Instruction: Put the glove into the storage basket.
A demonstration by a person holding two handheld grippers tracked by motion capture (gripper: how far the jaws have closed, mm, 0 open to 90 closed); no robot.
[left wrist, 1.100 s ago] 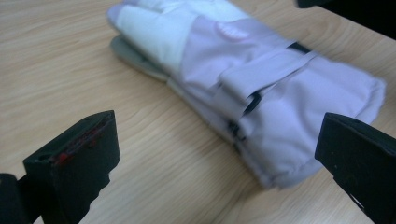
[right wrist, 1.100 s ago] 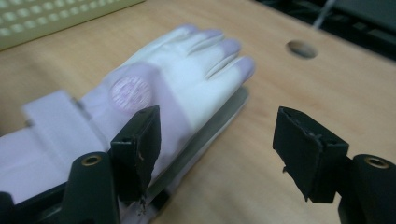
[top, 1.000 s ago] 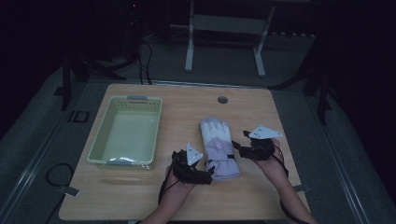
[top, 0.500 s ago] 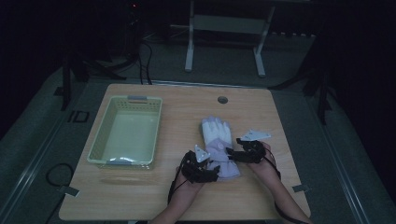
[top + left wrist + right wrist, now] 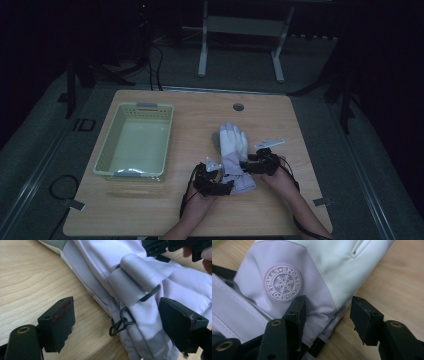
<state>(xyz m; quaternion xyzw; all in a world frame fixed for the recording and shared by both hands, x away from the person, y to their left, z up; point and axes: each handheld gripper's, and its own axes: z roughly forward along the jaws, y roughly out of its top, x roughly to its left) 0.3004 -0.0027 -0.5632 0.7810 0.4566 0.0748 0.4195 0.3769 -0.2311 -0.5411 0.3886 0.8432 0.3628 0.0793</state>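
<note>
A lilac and white ski glove (image 5: 233, 146) lies flat right of the table's middle, its fingers pointing away from me. My left gripper (image 5: 226, 186) stands open at the cuff's near left corner. In the left gripper view its jaws (image 5: 120, 320) straddle the glove's (image 5: 100, 262) hem, with a small black clip (image 5: 122, 322) between them. My right gripper (image 5: 250, 165) is open at the cuff's right side. In the right gripper view, the right gripper (image 5: 329, 312) has one jaw lying on the lilac fabric below a round snowflake badge (image 5: 283, 282), while the other hangs over bare wood.
A pale green plastic basket (image 5: 102, 162) stands on the left half of the wooden table (image 5: 150, 210). A round cable hole (image 5: 238, 106) sits near the far edge. Beyond the table is a dark floor with a metal frame (image 5: 240, 25).
Both hands have closed in on the glove's cuff. The left gripper moved right to its corner, and the right gripper moved left and nearer to me onto its side.
</note>
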